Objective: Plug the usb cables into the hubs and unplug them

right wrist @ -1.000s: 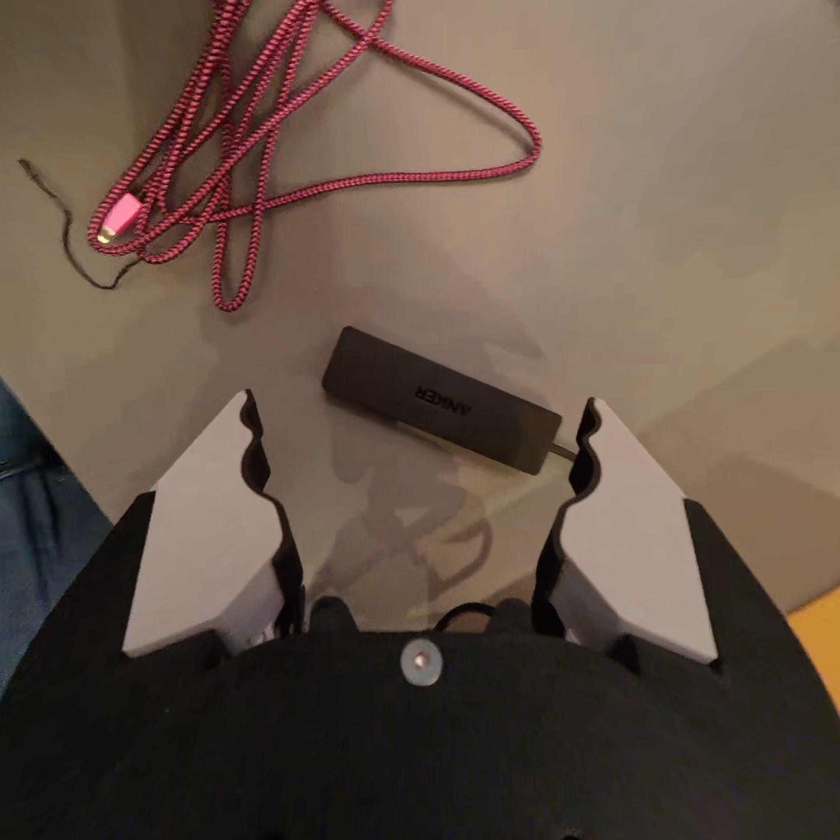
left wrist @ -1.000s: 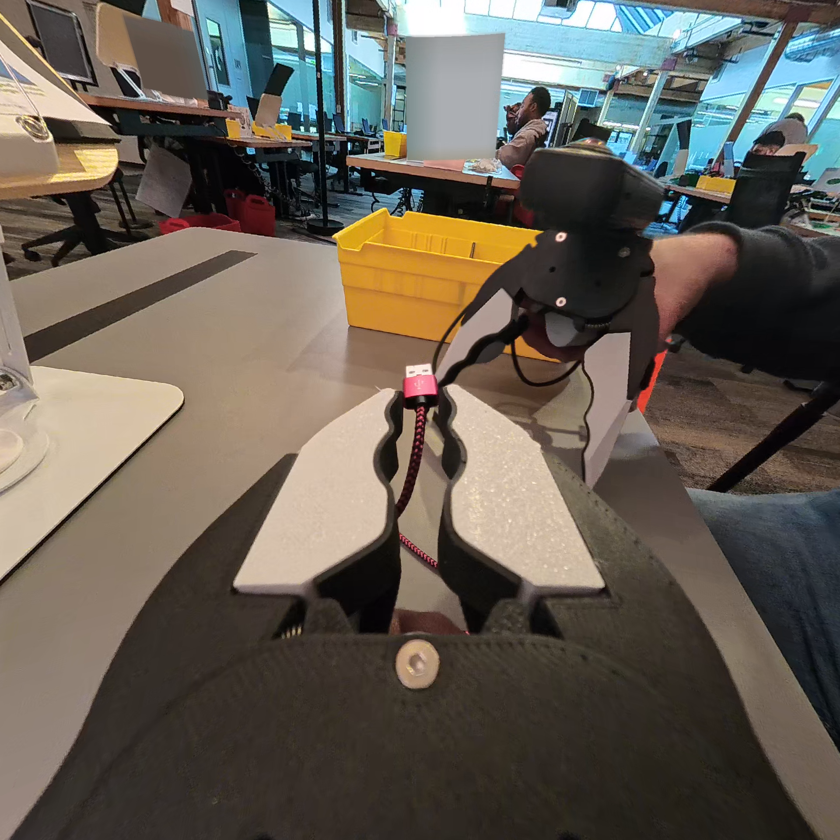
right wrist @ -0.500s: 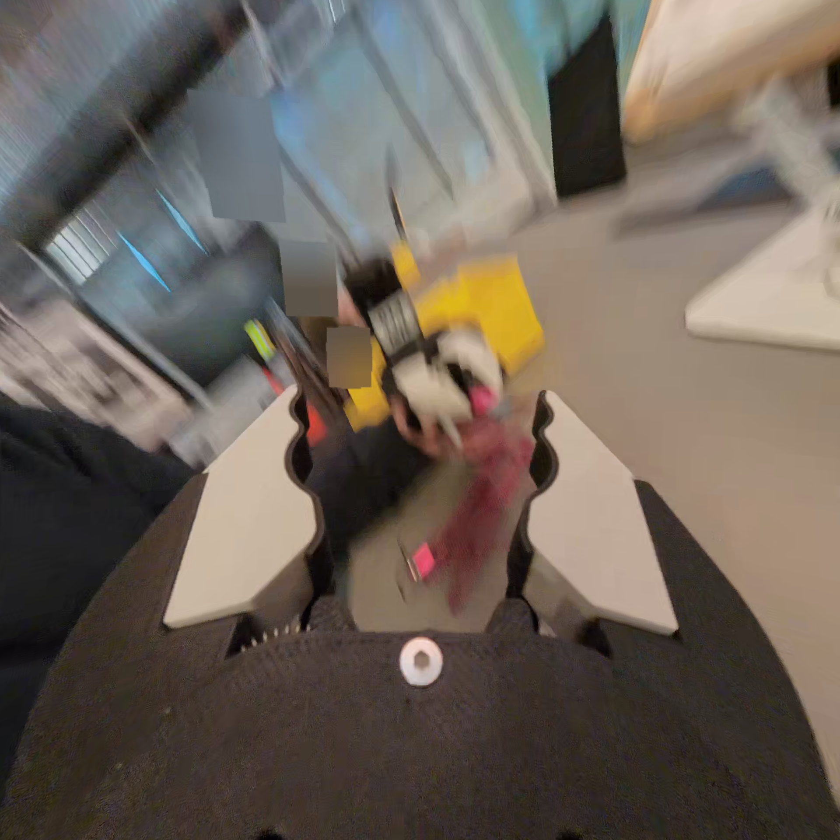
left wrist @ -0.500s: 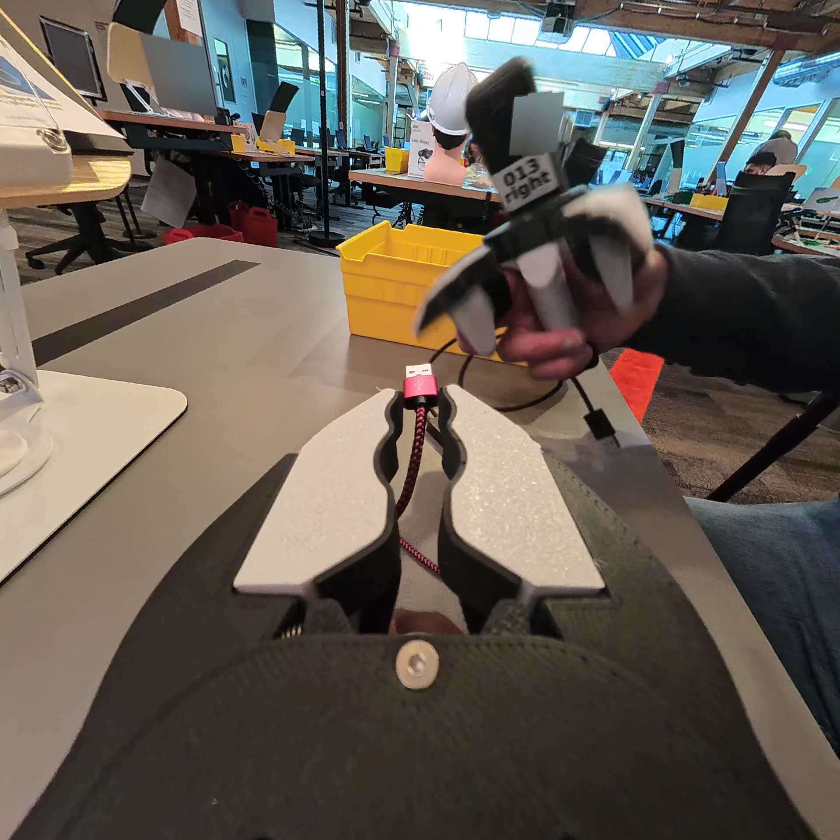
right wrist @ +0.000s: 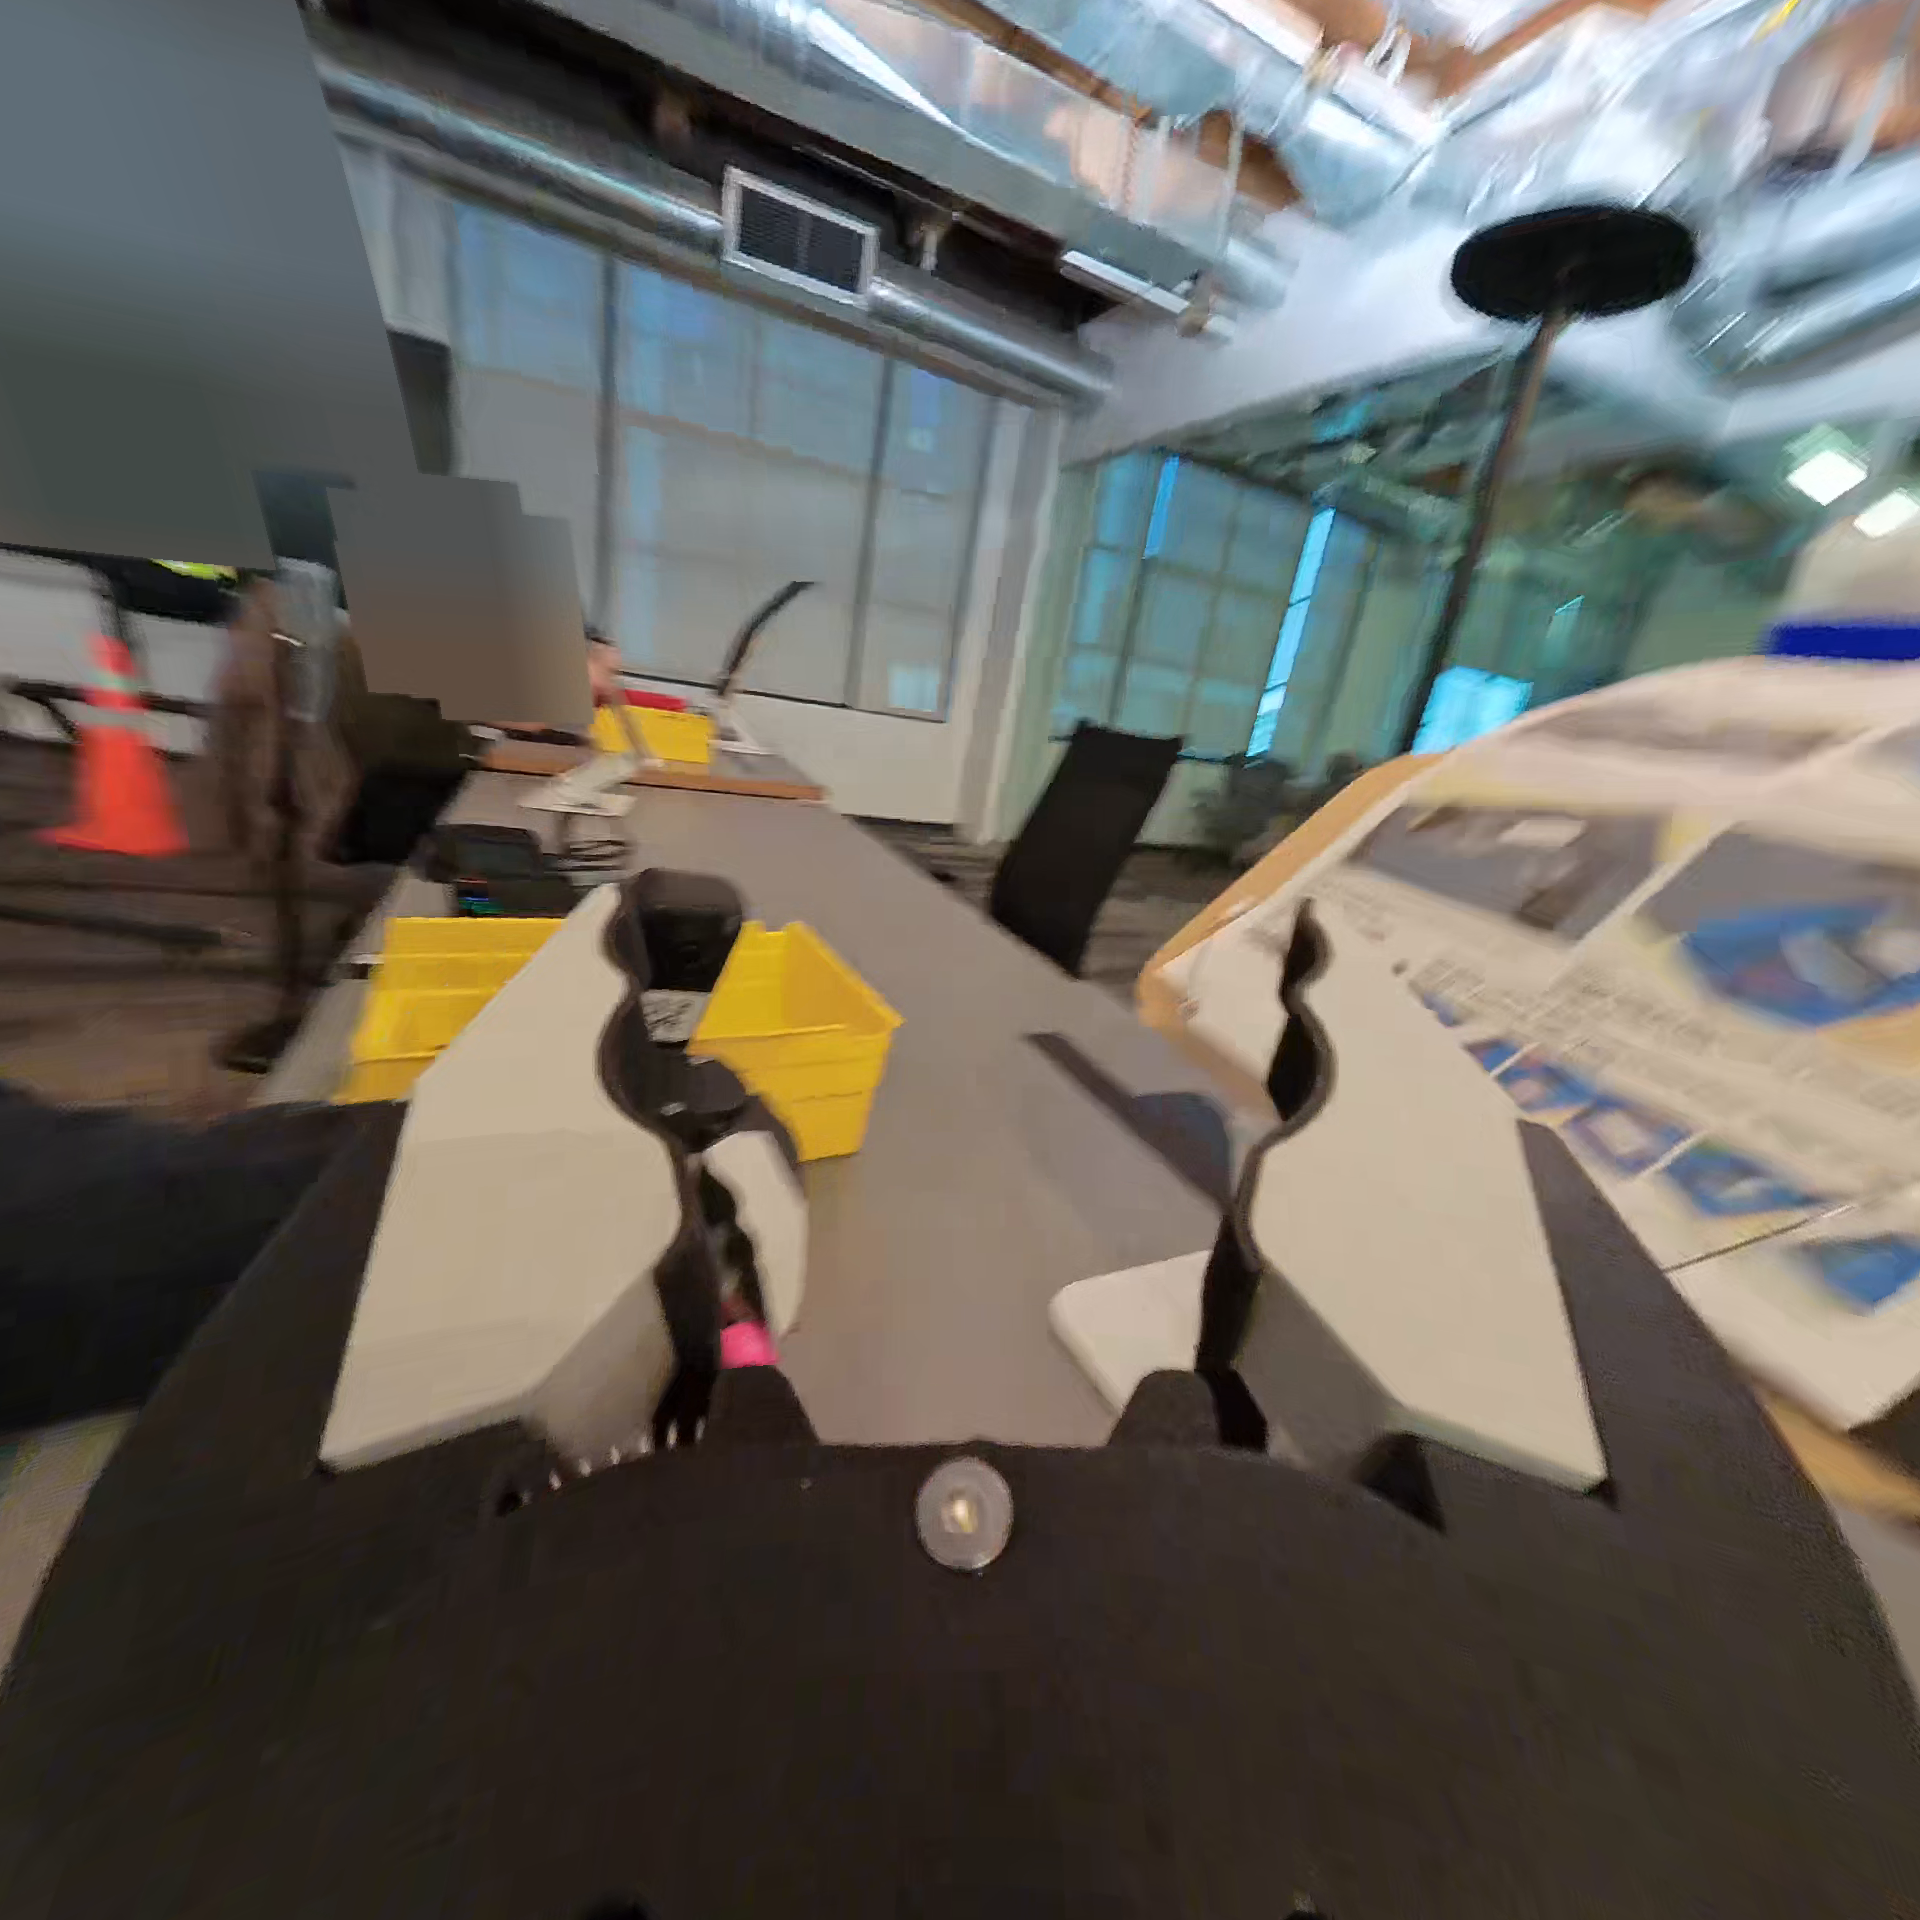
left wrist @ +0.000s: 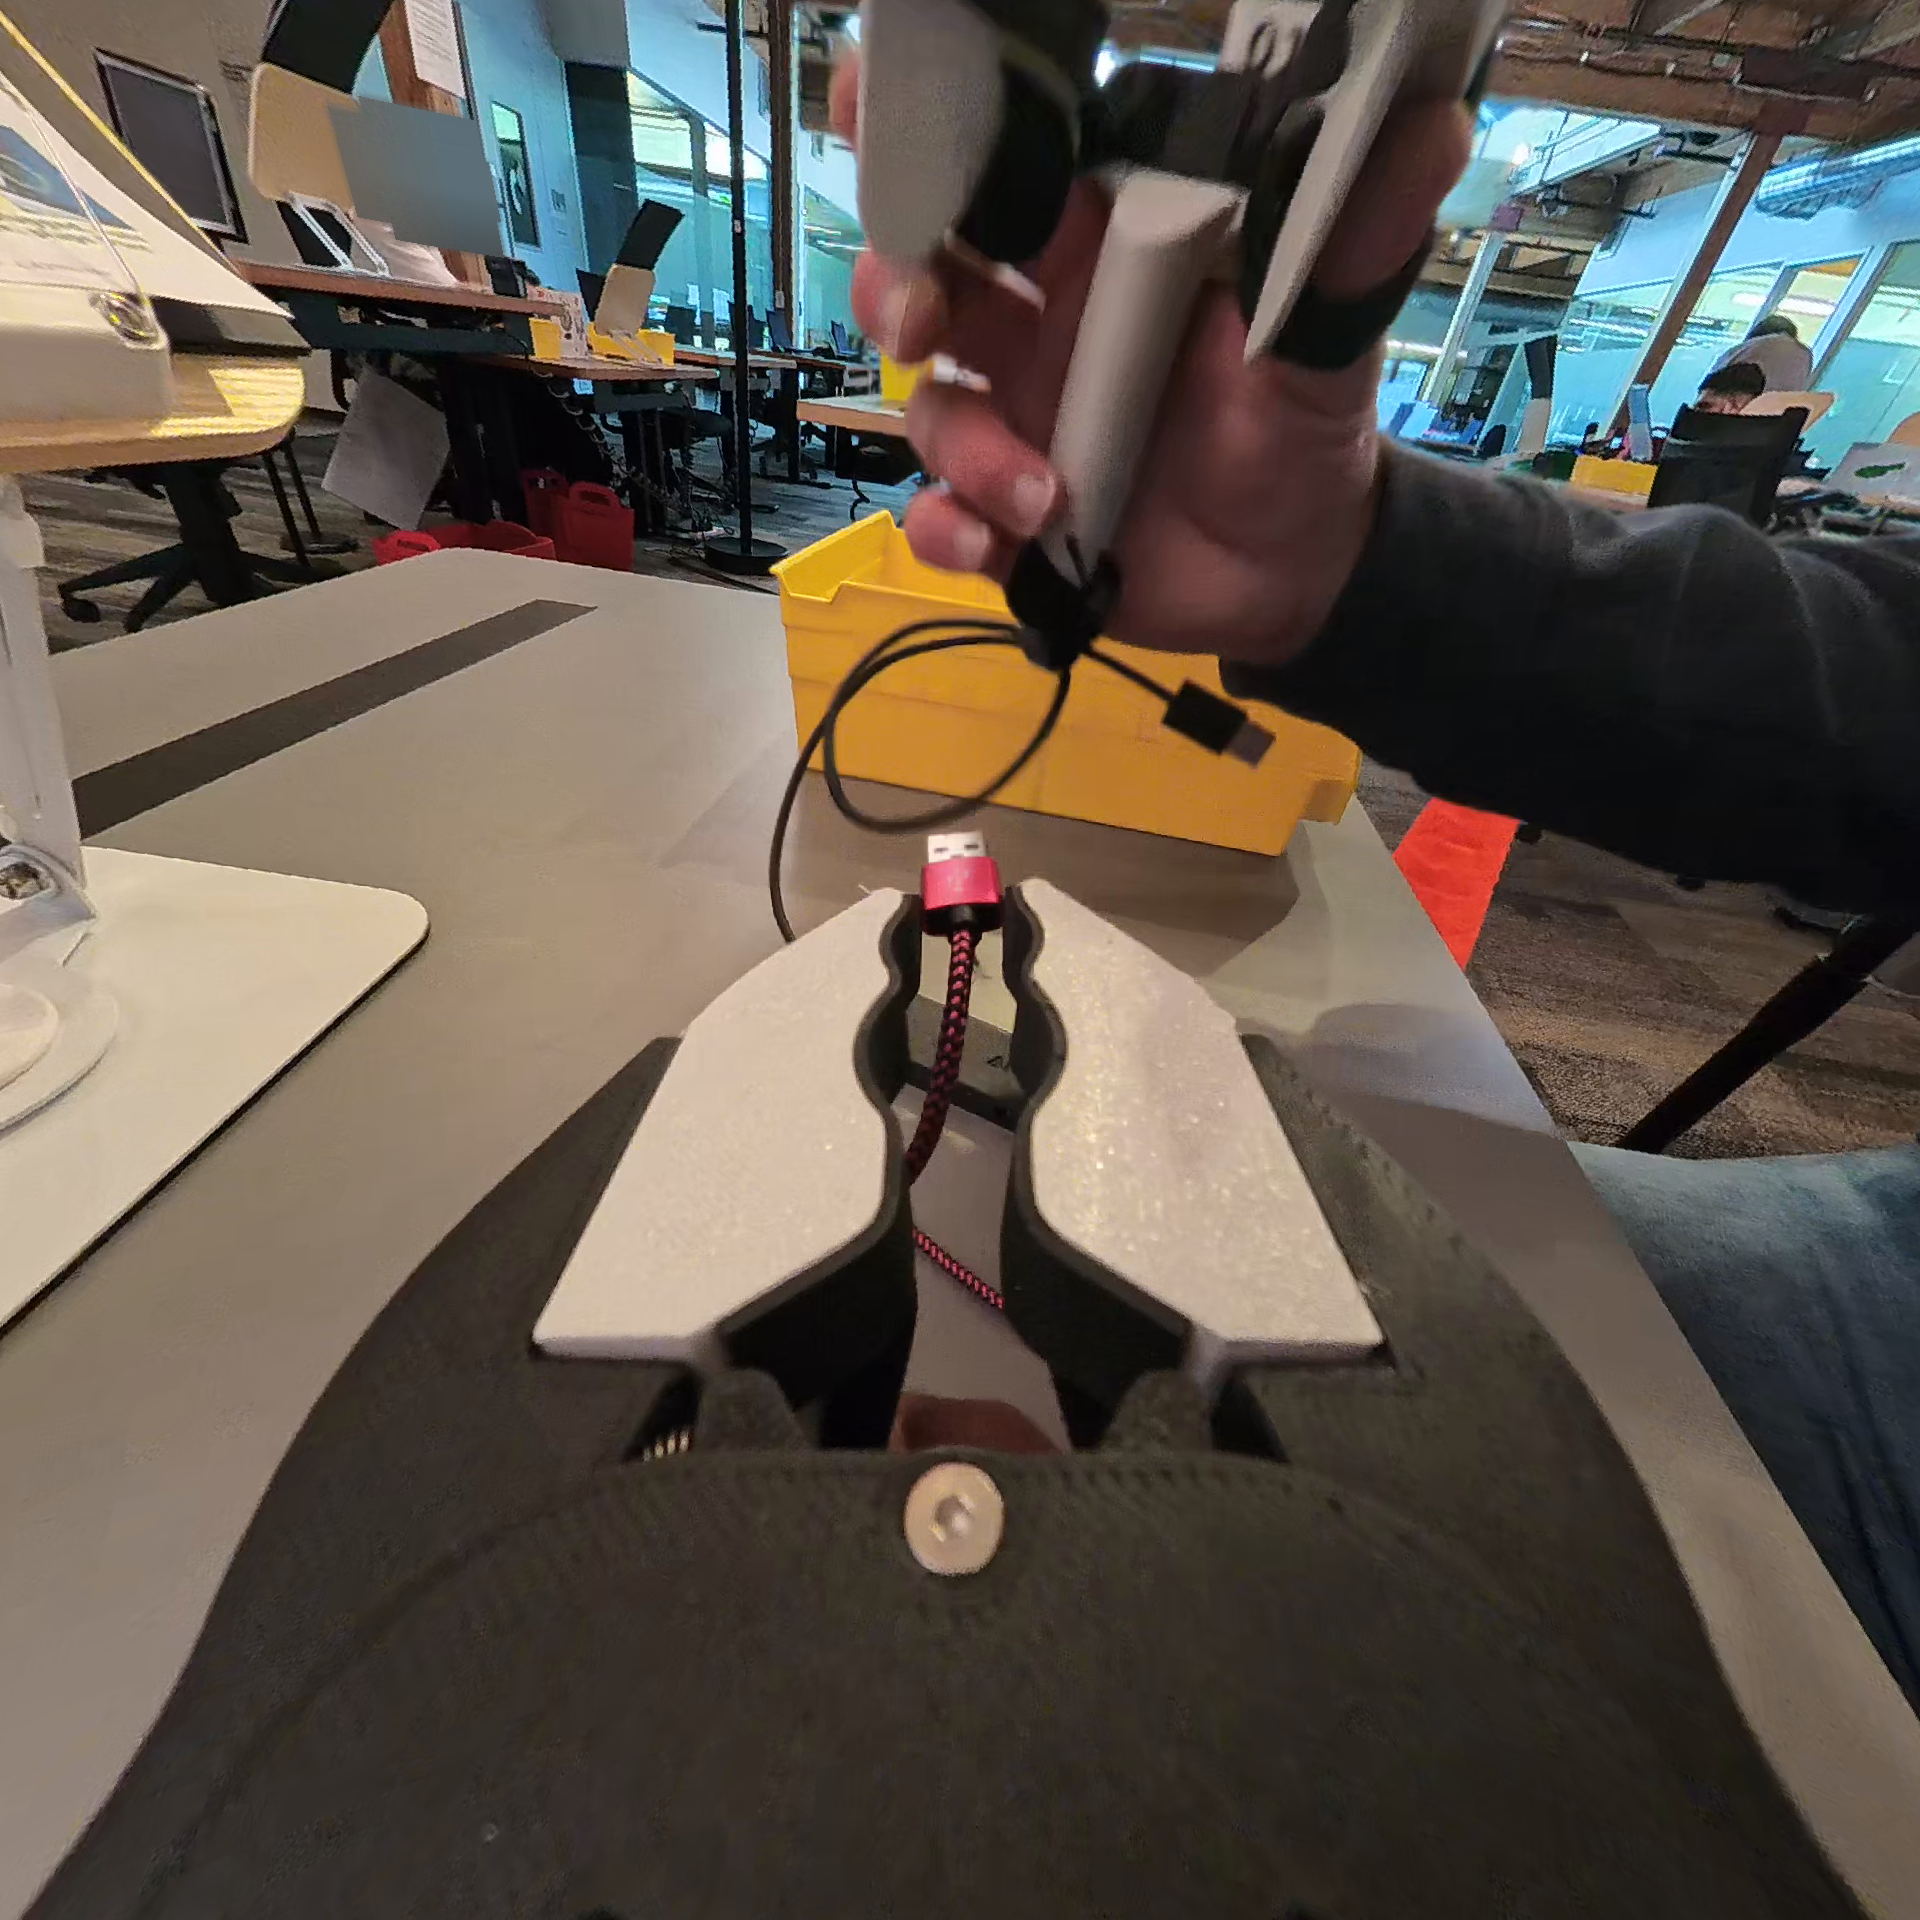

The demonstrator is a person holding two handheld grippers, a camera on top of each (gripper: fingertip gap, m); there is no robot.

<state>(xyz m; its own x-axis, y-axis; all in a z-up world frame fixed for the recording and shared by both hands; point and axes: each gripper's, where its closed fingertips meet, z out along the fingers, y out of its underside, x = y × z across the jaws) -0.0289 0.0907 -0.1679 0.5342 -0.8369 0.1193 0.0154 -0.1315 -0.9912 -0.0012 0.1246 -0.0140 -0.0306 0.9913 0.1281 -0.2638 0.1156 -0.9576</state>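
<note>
My left gripper [left wrist: 961, 914] is shut on the red plug [left wrist: 961, 881] of a red braided USB cable [left wrist: 945, 1049], which runs back between its fingers. A dark piece of the hub [left wrist: 940, 1070] lies on the grey table [left wrist: 520, 831] under those fingers. My right gripper [right wrist: 956, 925] is open and empty, raised and pointing across the room. The hand [left wrist: 1226, 468] holding it is high in the left wrist view. A thin black cable [left wrist: 831, 748] with a black plug [left wrist: 1210, 722] dangles from it. The right wrist view shows my left gripper [right wrist: 738, 1174] and the pink plug [right wrist: 748, 1345].
A yellow bin [left wrist: 1039, 727] stands on the table behind the cables and also shows in the right wrist view [right wrist: 800, 1023]. A white stand base [left wrist: 208, 997] is at the left. The table edge and a knee in jeans [left wrist: 1787, 1330] are at the right.
My right gripper has swung up from looking down at the hub on the table to pointing across the room. It rose higher and nearer, the black cable hanging below. My left gripper stayed still.
</note>
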